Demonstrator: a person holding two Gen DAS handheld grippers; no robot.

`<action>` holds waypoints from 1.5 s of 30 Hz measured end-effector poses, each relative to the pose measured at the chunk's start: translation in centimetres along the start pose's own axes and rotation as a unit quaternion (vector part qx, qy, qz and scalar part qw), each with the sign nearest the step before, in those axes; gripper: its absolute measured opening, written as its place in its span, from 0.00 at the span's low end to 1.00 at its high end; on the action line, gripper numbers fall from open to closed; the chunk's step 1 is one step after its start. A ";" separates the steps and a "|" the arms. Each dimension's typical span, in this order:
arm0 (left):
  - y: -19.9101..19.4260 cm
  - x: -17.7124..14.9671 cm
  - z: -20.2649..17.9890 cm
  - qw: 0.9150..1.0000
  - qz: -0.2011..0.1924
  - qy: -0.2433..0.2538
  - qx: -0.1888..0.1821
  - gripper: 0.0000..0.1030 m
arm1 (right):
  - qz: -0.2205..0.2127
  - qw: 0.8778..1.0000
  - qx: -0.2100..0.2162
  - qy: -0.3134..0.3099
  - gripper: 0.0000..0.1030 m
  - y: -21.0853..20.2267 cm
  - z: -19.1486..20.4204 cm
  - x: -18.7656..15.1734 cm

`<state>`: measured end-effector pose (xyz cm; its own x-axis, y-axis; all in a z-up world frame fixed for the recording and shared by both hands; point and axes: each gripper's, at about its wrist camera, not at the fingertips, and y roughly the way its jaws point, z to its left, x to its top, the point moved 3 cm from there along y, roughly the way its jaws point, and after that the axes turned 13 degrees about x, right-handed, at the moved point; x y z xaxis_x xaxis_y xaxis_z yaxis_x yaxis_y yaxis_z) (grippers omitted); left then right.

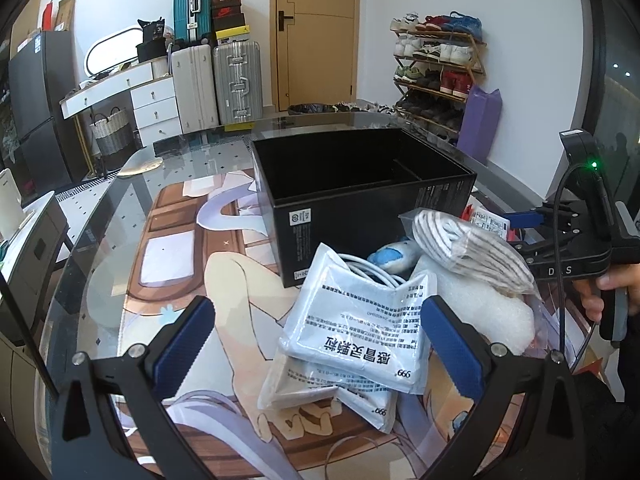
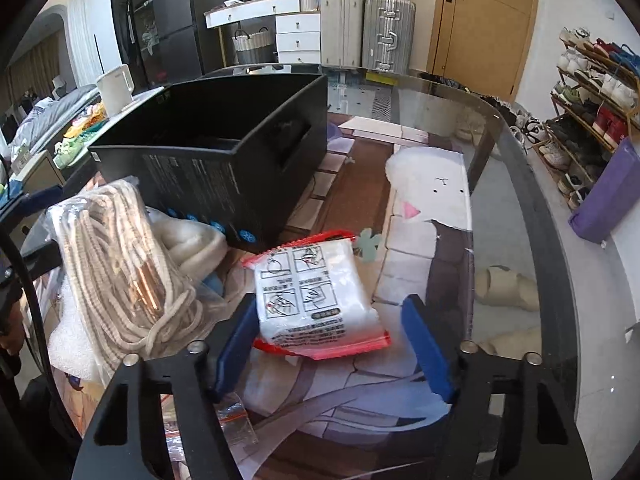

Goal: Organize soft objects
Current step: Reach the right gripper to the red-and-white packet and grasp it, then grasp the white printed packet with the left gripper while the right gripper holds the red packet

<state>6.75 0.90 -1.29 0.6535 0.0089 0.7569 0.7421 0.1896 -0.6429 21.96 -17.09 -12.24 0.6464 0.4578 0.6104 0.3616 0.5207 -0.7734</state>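
Blue pads line both pairs of tongs. The right tongs point(image 2: 334, 342) stand partly open around the near end of a red-edged white packet point(image 2: 316, 296); the left pad lies against or just beside the packet's left edge, while the right pad stands clear of it, so no grip is made. The packet lies flat on the glass table point(image 2: 516, 200), printed with four line drawings.

The left tongs point(image 1: 316, 340) are spread wide above a stack of white sachets point(image 1: 360, 332) with black lettering. The right pad overlaps the right edge of the top sachet; whether it touches cannot be told. The left pad is well apart from the stack.

Beyond the sachets lie a coiled white cable point(image 1: 368, 268) and a blue and white soft toy point(image 1: 394, 254). A clear bag of striped cord point(image 1: 472, 248) rests on a white foam roll point(image 1: 500, 312), just right of the sachets. In the right wrist view the same bag sits to the left of the red-edged packet.

An open black box point(image 1: 360, 184) stands behind the heap, an inner divider visible, nothing seen inside. A printed picture mat point(image 1: 180, 240) lies beneath the glass. A hand point(image 1: 600, 292) grips the handle of the right tool at the frame's right edge.
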 end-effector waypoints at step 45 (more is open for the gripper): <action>0.0 -0.7 -1.0 0.995 0.039 -0.021 -0.091 0.55 | -0.054 0.997 0.026 -0.047 0.50 -4.2 2.9 0.4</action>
<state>6.49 -0.12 -1.94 0.7061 0.0578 0.7058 0.7067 0.0064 -0.7075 18.73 -16.96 -8.26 0.5382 0.4610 0.7056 0.3898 0.6061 -0.6933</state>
